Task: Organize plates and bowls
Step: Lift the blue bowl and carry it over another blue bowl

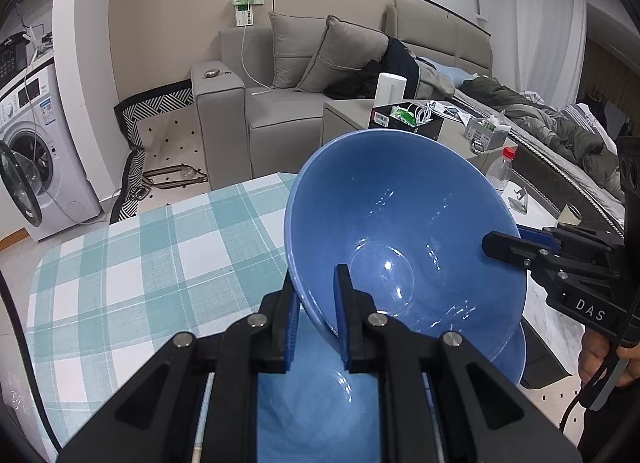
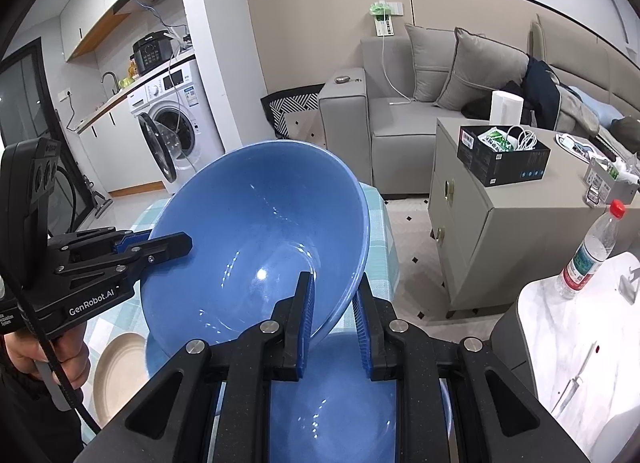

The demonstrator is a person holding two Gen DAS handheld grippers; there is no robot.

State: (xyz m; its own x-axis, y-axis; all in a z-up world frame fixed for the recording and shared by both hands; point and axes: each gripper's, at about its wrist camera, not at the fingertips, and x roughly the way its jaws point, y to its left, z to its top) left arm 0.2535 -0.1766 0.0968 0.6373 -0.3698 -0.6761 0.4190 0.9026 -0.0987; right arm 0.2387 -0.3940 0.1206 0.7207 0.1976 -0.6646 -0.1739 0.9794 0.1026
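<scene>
The blue bowl [image 1: 404, 231] fills the frame's centre, tilted, above a second bowl [image 1: 320, 415]. The left gripper [image 1: 318, 323] is clamped on its lower rim. The right gripper [image 2: 334, 323] pinches the opposite rim.

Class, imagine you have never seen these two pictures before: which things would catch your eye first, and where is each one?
First, the big blue bowl held tilted above the checked tablecloth, its rim pinched on opposite sides by the left gripper and the right gripper. Right under it sits a second blue bowl. Behind, a grey sofa stands by the wall, and a washing machine has its door open.
</scene>
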